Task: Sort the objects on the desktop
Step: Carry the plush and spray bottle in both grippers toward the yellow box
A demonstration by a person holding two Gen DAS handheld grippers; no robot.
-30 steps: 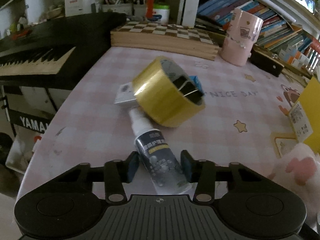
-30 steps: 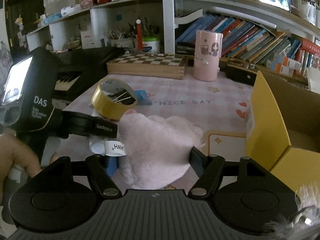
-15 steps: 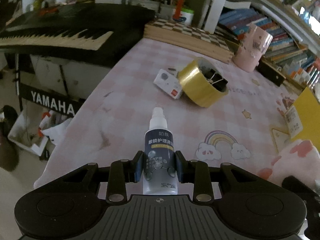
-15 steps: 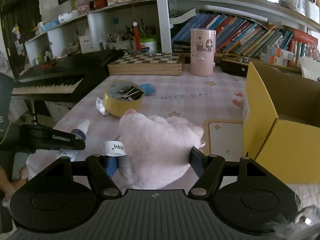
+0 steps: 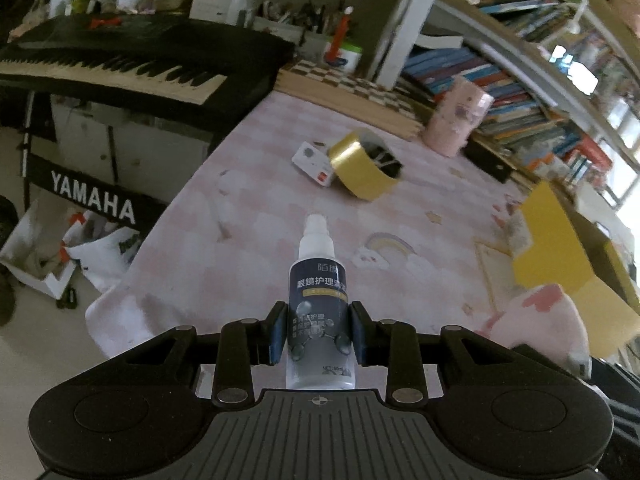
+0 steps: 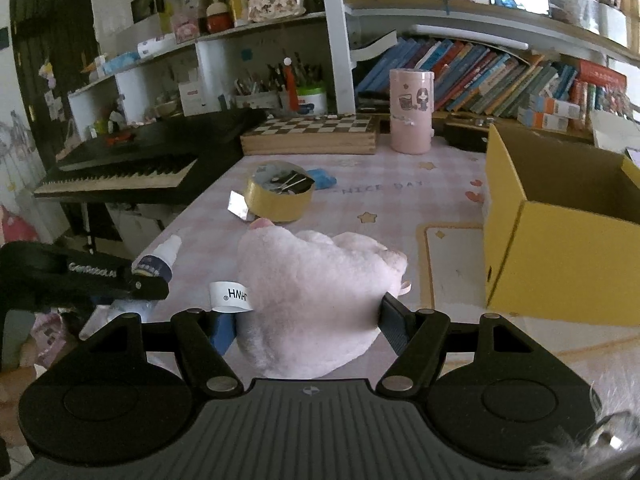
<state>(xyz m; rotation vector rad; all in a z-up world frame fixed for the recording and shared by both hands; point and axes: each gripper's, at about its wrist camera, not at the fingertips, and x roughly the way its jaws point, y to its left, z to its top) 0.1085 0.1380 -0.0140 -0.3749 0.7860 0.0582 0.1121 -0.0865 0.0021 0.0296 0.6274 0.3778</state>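
1. Pink checked cloth covers the surface (image 6: 400,208), with bookshelves (image 6: 500,76) behind it and a black keyboard (image 5: 120,60) at its left edge.
2. Our left claw (image 5: 319,338) is closed on a small spray bottle (image 5: 320,300); both blue pads press its dark label and the white nozzle points away from us, above the cloth.
3. From the right wrist view we see the same bottle (image 6: 158,260) held in the left claw (image 6: 148,280), near the left edge of the surface.
4. Our right claw (image 6: 308,320) grips a pink plush toy (image 6: 316,292) at a medium width, one pad on each side, with a white tag sticking out at the toy's left.
5. Beyond the toy, a roll of yellow tape (image 6: 279,197) lies flat on the cloth with black binder clips (image 6: 286,182) inside its ring.
6. A small white card (image 5: 314,160) touches the tape on its left, and a blue object (image 6: 322,178) lies just behind it on the right.
7. Farther back stand a pink cylinder (image 6: 412,112) and a wooden chessboard (image 6: 312,134).
8. An open yellow cardboard box (image 6: 560,232) sits on the right side of the surface, near the plush toy.
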